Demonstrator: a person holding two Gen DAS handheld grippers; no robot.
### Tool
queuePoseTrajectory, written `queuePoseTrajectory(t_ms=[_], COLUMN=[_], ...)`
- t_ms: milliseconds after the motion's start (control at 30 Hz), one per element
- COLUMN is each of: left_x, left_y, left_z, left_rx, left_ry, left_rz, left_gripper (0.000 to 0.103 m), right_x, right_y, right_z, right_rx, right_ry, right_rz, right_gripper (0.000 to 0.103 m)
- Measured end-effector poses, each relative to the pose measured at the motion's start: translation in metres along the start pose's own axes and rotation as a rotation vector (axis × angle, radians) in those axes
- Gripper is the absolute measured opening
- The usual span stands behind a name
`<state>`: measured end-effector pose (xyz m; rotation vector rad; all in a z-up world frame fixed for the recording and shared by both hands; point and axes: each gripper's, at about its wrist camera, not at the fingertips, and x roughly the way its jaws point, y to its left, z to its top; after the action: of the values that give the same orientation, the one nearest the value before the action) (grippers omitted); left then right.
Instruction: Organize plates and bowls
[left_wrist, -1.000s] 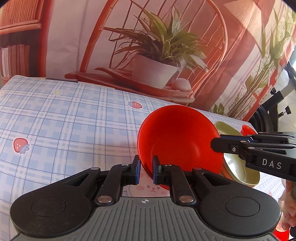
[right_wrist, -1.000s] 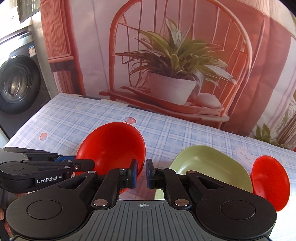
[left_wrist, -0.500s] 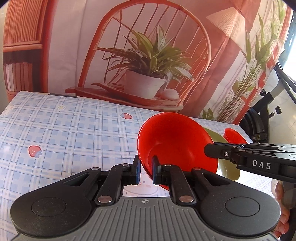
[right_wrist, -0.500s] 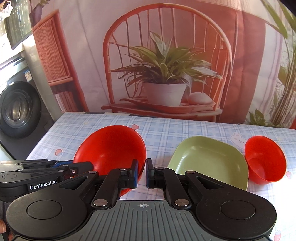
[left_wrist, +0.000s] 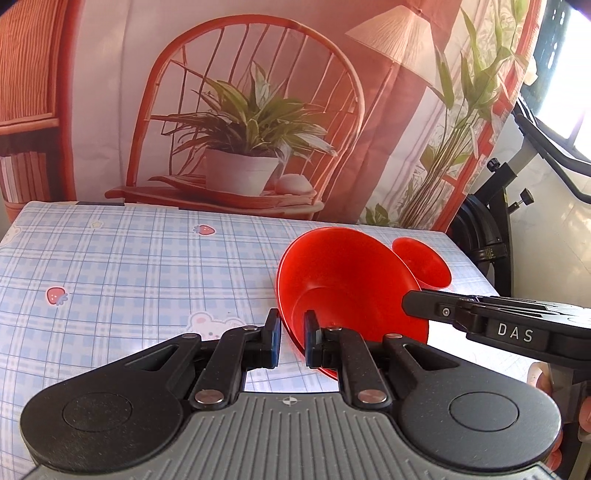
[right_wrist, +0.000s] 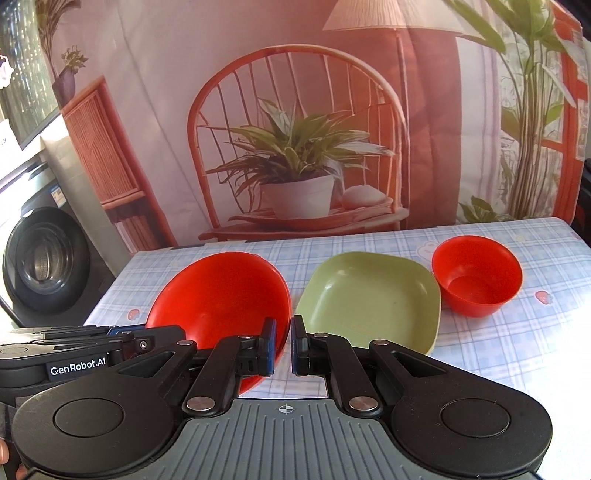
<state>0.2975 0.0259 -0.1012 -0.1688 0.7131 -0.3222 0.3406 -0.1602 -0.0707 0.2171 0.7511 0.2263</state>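
My left gripper (left_wrist: 291, 338) is shut on the rim of a large red bowl (left_wrist: 347, 288) and holds it tilted above the table. The same bowl shows in the right wrist view (right_wrist: 221, 299), left of a green square plate (right_wrist: 369, 299) and a small red bowl (right_wrist: 476, 275), both on the tablecloth. The small red bowl also shows behind the large one in the left wrist view (left_wrist: 421, 262). My right gripper (right_wrist: 282, 343) is nearly closed and empty, beside the large bowl and in front of the plate.
The table has a blue checked cloth (left_wrist: 129, 266) with strawberry prints. A printed backdrop (right_wrist: 295, 129) hangs behind it. A washing machine (right_wrist: 40, 262) stands left of the table; an exercise bike (left_wrist: 491, 221) stands off its right edge.
Both grippers have drawn back and up from the table. The large red bowl stays in the left gripper, and the green plate is now hidden behind it in the left view.
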Motion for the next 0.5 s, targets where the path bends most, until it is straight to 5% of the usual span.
queuePoseTrajectory(t_ms=[500], left_x=[0.003], left_y=[-0.066], left_z=[-0.02], left_rx=[0.065], left_ry=[0.069], left_rz=[-0.092], left_gripper=[0.014], right_x=[-0.058], right_y=[-0.059], right_z=[-0.032], right_rx=[0.066], right_ry=[-0.013], right_rz=[-0.068], right_gripper=[0.007])
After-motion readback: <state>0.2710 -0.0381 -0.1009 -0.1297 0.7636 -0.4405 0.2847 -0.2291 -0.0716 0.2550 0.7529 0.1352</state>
